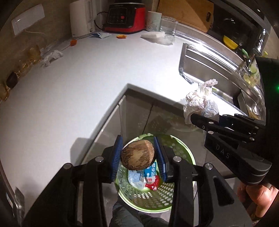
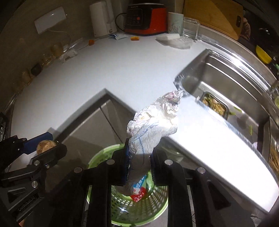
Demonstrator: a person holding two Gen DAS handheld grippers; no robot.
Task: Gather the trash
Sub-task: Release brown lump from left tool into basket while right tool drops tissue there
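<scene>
My left gripper (image 1: 137,155) is shut on a round brown husk-like lump (image 1: 137,155) and holds it over a green perforated basket (image 1: 181,152) on the floor by the counter corner. The basket holds a blue-and-white carton (image 1: 150,174) and a red wrapper (image 1: 154,184). My right gripper (image 2: 139,160) is shut on a crumpled white plastic bag (image 2: 153,122) above the same basket (image 2: 97,160). The right gripper also shows in the left wrist view (image 1: 197,118) with the bag (image 1: 202,99). The left gripper shows in the right wrist view (image 2: 47,141) with the lump (image 2: 45,146).
A white L-shaped counter (image 1: 69,87) carries a crumpled tissue (image 1: 52,56), small orange scraps (image 1: 121,36), a blue packet (image 1: 102,35), a kettle (image 1: 82,17), a red cooker (image 1: 127,15), a mug and a glass. A steel sink (image 2: 226,83) with food scraps lies right.
</scene>
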